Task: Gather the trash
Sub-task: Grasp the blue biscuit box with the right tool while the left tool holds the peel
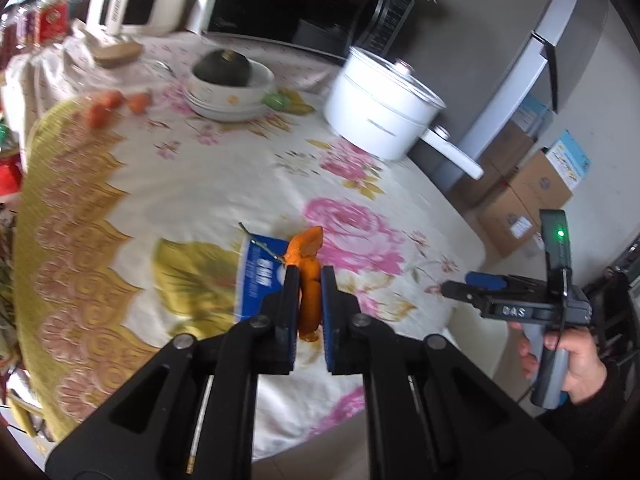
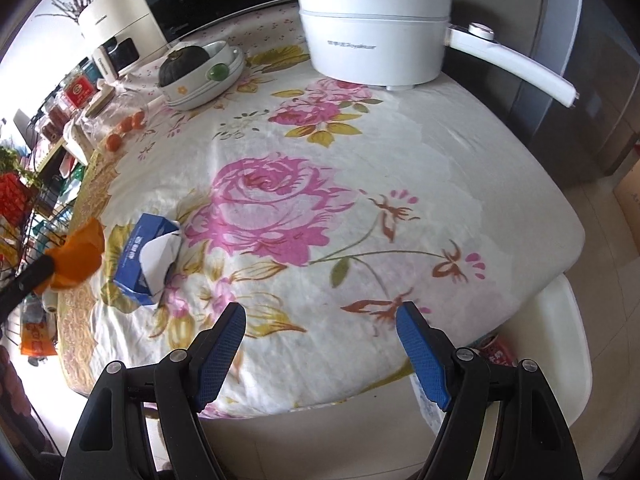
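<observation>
Covering the round table, a floral cloth (image 2: 360, 216) of pink roses, olive leaves and a yellow lace-patterned border sags softly over the edge, its weave faintly plush. At the far side stand a white electric pot with a long straight handle (image 2: 372, 40), a stack of white ceramic bowls holding a dark green squash (image 2: 200, 76), a black glass-fronted microwave oven (image 1: 304, 4) and a cream plastic appliance (image 1: 132, 0). Small round orange fruits (image 1: 116, 104) lie near the yellow border. Brown cardboard boxes (image 1: 532, 196) sit on the pale floor beside a grey refrigerator (image 1: 560, 40).

My left gripper (image 1: 309, 276) has its blue-padded jaws closed narrow on a curled strip of orange peel (image 1: 310, 292), lifted above the cloth; the peel looks waxy and bent. Just below and beside it lies a blue cardboard tissue box (image 2: 148, 256) with crumpled white tissue spilling from its slot; its white lettering is too blurred to read.

My right gripper (image 2: 320, 320) hangs over the near edge of the table with its textured blue pads spread wide, holding nothing. On its body I read "DAS". The pot's grey label is illegible.
</observation>
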The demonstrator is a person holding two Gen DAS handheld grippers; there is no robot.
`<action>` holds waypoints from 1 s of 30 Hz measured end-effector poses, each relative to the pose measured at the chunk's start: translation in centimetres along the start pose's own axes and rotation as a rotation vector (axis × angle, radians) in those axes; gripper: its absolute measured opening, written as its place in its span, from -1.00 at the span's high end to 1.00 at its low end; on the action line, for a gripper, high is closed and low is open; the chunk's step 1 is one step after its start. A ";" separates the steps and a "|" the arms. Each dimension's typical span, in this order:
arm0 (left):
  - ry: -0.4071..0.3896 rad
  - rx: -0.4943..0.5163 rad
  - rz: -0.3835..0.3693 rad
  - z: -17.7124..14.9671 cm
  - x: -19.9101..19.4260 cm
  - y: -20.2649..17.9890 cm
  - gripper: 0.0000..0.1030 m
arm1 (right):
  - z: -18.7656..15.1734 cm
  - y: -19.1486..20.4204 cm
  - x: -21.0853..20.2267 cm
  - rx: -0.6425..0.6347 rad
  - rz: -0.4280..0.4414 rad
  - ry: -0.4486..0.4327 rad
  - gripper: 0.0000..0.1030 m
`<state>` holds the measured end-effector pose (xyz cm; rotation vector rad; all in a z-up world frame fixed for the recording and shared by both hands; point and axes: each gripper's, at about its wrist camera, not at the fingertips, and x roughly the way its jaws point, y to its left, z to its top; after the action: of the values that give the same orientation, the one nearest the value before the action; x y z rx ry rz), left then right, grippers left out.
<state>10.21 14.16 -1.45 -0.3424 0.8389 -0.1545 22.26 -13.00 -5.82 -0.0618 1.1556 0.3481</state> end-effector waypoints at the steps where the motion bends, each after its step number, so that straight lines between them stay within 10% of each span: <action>1: -0.013 -0.001 0.028 0.1 -0.2 0.6 0.78 | 0.1 0.7 0.1 -0.011 0.006 0.001 -0.54; 10: 0.131 -0.050 0.166 -2.1 2.3 7.3 0.76 | 0.4 6.7 2.3 -0.080 0.039 0.028 -0.54; 13: 0.167 -0.078 0.147 -2.5 2.7 8.3 -0.12 | 0.3 7.6 2.8 -0.091 0.039 0.035 -0.54; 15: 0.166 -0.097 0.146 -2.4 2.9 8.7 -0.35 | 0.3 8.1 3.1 -0.095 0.033 0.040 -0.54; 22: 0.289 -0.068 0.200 -2.7 5.7 8.7 -0.34 | 0.2 8.3 4.1 -0.081 0.013 0.061 -0.54; 30: 0.346 -0.026 0.201 -3.9 5.6 9.3 0.31 | 1.1 9.6 4.8 -0.018 0.050 0.067 -0.54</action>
<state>10.97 20.42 -11.04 -0.2563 1.2120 -0.0145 22.04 -2.55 -8.52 -0.0606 1.2221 0.4033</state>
